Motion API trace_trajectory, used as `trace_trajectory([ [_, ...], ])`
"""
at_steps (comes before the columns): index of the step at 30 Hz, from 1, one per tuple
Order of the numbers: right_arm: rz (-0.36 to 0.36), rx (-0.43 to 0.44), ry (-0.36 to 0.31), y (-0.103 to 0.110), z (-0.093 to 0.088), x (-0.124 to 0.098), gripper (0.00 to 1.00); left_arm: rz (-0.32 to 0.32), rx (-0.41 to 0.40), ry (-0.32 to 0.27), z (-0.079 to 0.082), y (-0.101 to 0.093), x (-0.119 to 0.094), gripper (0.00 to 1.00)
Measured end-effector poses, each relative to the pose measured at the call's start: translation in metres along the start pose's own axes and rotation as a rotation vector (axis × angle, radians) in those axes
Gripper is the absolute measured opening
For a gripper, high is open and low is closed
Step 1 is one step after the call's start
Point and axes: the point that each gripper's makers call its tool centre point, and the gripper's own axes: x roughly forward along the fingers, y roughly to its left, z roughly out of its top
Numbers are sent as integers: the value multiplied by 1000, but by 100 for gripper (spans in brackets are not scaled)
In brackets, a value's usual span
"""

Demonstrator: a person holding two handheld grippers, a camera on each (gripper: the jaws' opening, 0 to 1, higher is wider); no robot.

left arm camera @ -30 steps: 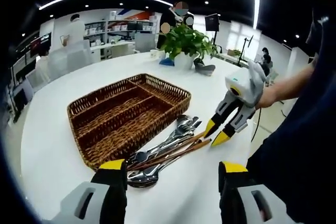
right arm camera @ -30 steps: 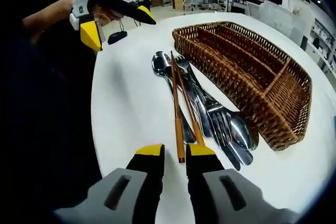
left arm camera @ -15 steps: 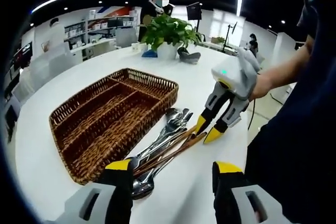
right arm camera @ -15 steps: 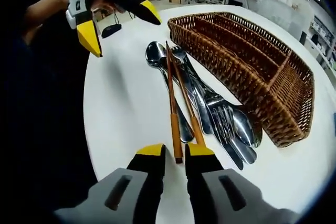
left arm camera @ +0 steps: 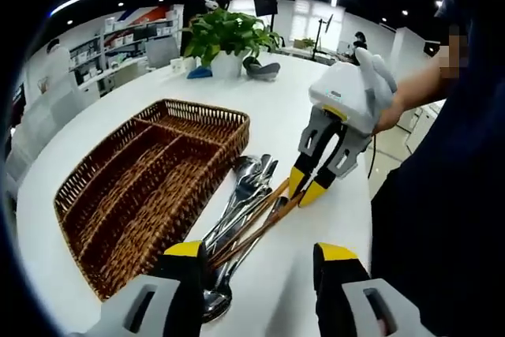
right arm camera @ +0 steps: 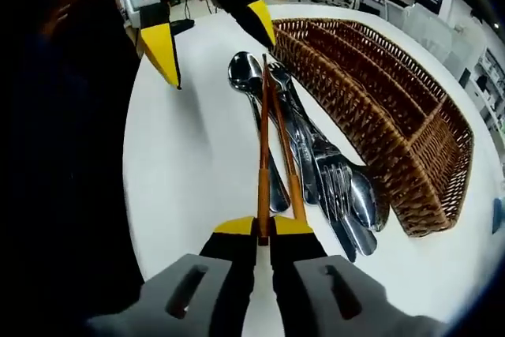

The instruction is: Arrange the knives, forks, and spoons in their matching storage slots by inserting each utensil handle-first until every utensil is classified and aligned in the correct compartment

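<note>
Now that my right claw (right arm camera: 263, 225) has clenched onto a chopstick (right arm camera: 263, 147) at lower centre, sorting begins; my left claw (left arm camera: 256, 252) stays released

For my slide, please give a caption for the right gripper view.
Right gripper pinching a brown wooden chopstick beside the woven wicker tray.

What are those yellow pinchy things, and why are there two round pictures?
A person holds a grabbing tool in each hand, and each tool carries a camera. That gives two pictures, one from each hand. The left gripper has its fingers spread open near the spoons. The right gripper has closed its yellow-tipped fingers on the end of a brown chopstick. Spoons, forks and chopsticks lie in a pile on the white table, beside a wicker tray with long slots.
</note>
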Motion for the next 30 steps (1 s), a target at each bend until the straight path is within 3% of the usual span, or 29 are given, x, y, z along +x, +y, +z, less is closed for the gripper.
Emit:
trace_trajectory([
  [16,39,-67,-73,4,15,-18,3,-133,196,141,-5,-7,16,46],
  [23,62,-145,-70,7,26,-28,3,-202,213,184,-5,-12,14,38],
  [30,79,-242,-71,7,43,-40,3,-252,225,275,-11,-13,11,29],
])
